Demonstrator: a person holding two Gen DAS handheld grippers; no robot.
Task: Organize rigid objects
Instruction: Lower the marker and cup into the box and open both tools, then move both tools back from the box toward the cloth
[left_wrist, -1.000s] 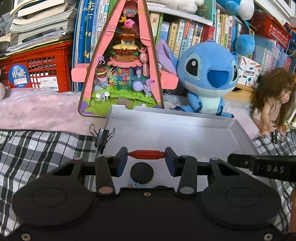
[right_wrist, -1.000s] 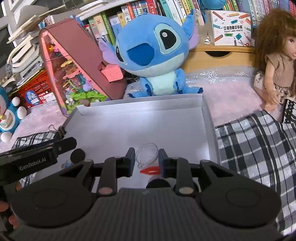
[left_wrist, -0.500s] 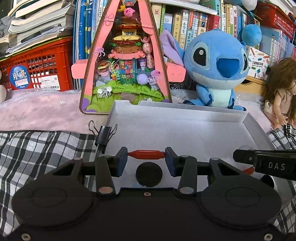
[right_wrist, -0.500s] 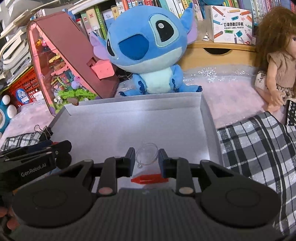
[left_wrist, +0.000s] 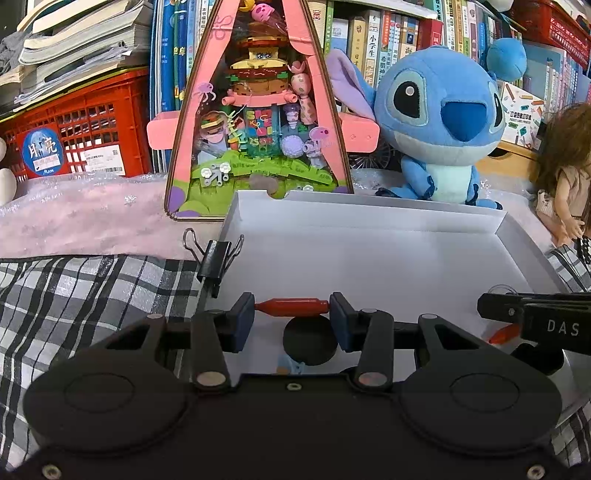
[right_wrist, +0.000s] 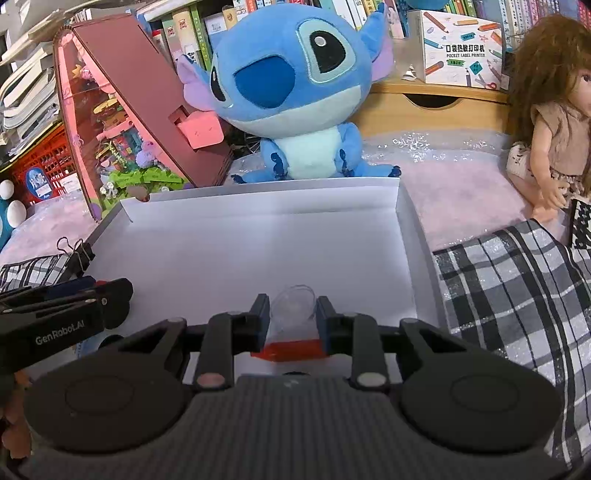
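Note:
My left gripper (left_wrist: 291, 308) is shut on a red spindle-shaped piece (left_wrist: 291, 306), held crosswise over the near left part of a white shallow box (left_wrist: 369, 221). A black round disc (left_wrist: 309, 341) lies on the box floor below it. My right gripper (right_wrist: 291, 314) is shut on a clear suction cup (right_wrist: 293, 304) with a red tab (right_wrist: 291, 349), over the box's (right_wrist: 258, 195) near middle. The right gripper also shows at the right edge of the left wrist view (left_wrist: 535, 317). A black binder clip (left_wrist: 214, 258) sits on the box's left rim.
A pink triangular toy house (left_wrist: 258, 110), a blue plush (left_wrist: 439, 118) and a doll (right_wrist: 554, 110) stand behind the box. A red crate (left_wrist: 74, 129) and books are at the back left. Checked cloth (right_wrist: 517, 288) lies on both sides of the box.
Both grippers have moved forward and a little lower over the box, still holding their pieces. The box and background loom larger; the red tab now sits between the right fingers' bases.

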